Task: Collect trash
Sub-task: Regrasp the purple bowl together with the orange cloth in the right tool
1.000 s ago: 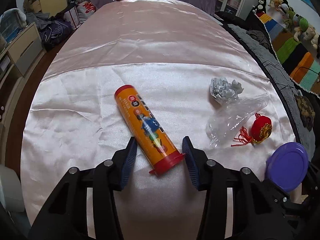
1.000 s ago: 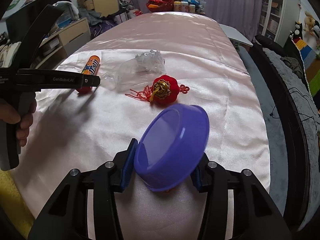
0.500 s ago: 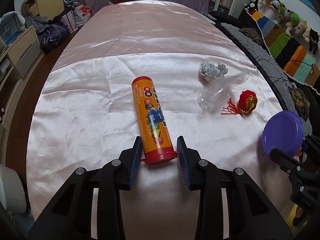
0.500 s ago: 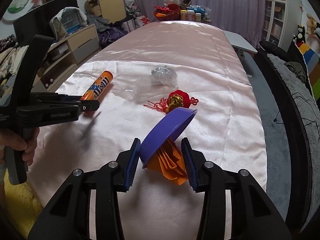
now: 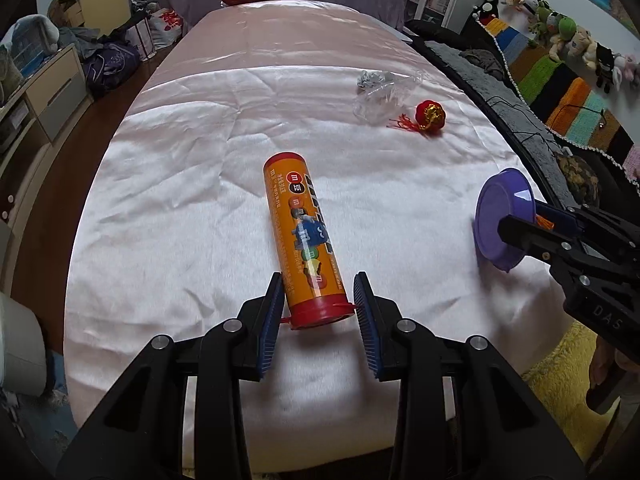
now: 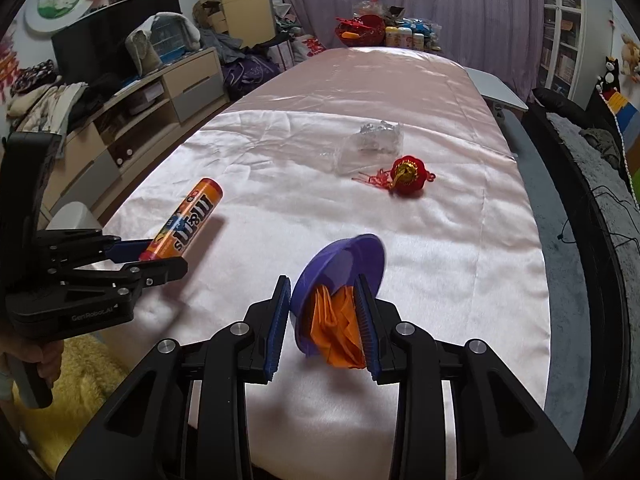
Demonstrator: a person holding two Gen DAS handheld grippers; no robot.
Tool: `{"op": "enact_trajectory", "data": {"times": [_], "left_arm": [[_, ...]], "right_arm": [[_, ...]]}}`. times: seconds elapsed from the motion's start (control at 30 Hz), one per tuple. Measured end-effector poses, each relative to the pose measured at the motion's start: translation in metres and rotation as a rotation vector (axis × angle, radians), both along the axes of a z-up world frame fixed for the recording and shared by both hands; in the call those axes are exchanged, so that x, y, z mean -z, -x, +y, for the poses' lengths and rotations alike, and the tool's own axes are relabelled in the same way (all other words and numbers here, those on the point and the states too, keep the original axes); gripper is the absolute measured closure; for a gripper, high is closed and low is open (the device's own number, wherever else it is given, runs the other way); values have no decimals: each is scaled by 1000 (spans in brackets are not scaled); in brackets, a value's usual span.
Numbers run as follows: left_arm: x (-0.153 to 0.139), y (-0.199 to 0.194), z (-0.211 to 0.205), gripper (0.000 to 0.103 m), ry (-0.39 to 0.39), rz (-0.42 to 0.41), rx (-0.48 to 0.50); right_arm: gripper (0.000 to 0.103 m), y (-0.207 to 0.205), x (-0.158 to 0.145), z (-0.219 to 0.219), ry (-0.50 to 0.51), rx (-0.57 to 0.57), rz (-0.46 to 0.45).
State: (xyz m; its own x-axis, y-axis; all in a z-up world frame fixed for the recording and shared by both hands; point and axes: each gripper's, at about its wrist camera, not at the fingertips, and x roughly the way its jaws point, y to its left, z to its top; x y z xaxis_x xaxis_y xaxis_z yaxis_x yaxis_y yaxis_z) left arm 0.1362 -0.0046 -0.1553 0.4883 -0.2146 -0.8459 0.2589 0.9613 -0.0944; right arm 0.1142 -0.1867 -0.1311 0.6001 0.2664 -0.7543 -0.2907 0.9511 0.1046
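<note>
Orange paper (image 6: 340, 328) inside purple bowl (image 6: 340, 268) — right-wrist view only.

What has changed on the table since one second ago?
The left gripper closed on the orange candy tube and lifted it. The right gripper, jaws just closing, tipped up the purple bowl with orange paper. The red ornament stayed put.
</note>
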Motion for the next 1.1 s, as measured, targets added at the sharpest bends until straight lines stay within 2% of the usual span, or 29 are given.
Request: {"op": "enact_trajectory", "data": {"times": [0.23,0.53,0.67,0.97,1.1], "left_arm": [[0,45,11,69,21,1,-11],[-9,83,2,69,35,-22,24],[-11,94,0,69,41,-22,29],[-4,93,0,69,40,4,26],[-4,87,-5,69,47,6,31]], "right_arm": [[72,32,-2,4,14,5,-17],[74,62,-8,0,2,7,-26],[74,62,-5,-3,-28,10,-19],[69,45,-1,-5,26,25,2],[65,38,14,-8,35,28,43]]}}
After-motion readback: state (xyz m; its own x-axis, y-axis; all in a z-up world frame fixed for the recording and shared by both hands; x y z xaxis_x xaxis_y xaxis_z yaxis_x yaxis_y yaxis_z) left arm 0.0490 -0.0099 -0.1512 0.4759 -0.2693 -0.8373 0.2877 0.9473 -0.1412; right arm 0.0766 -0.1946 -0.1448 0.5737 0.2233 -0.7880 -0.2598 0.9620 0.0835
